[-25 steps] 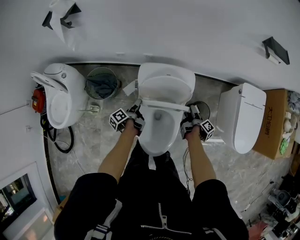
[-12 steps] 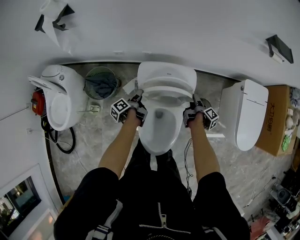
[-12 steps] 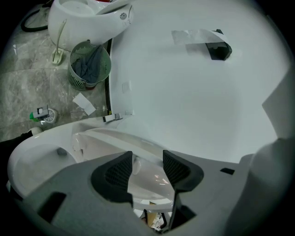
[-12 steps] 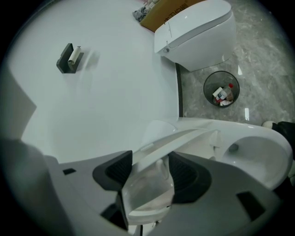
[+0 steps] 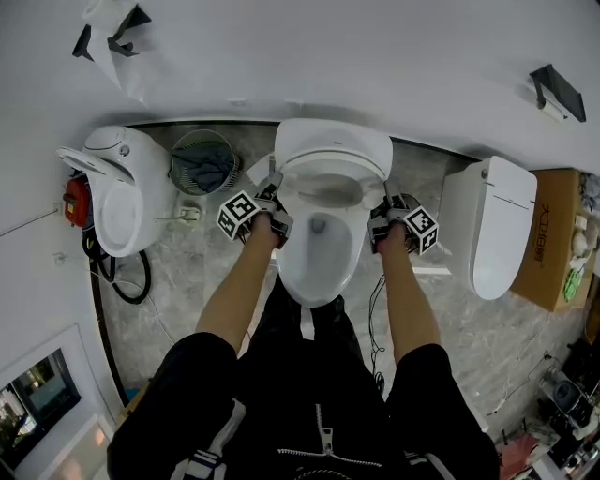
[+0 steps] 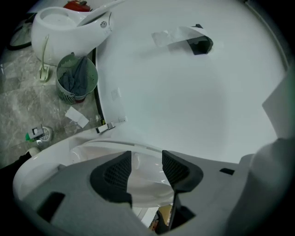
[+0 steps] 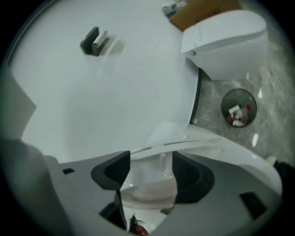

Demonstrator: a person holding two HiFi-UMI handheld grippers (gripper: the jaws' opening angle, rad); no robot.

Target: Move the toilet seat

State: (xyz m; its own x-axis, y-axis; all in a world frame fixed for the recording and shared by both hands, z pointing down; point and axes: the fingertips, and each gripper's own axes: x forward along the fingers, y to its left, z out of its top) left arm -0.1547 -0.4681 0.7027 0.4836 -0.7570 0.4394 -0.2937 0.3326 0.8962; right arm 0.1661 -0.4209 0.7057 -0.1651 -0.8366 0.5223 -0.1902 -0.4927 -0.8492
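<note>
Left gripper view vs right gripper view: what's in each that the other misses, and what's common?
Only the left gripper view: the green wire basket holding dark cloth, the open toilet beyond it, and a wall holder with paper. Only the right gripper view: the dark bin with litter, the closed toilet, and a cardboard box. Both: the white wall and the middle toilet in the foreground.

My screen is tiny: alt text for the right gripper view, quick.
The right gripper has its jaws apart, having just been opening, with the edge of the white toilet seat between them. Behind is a white wall with a black holder; at right a closed toilet and a mesh bin stand on grey stone floor.
</note>
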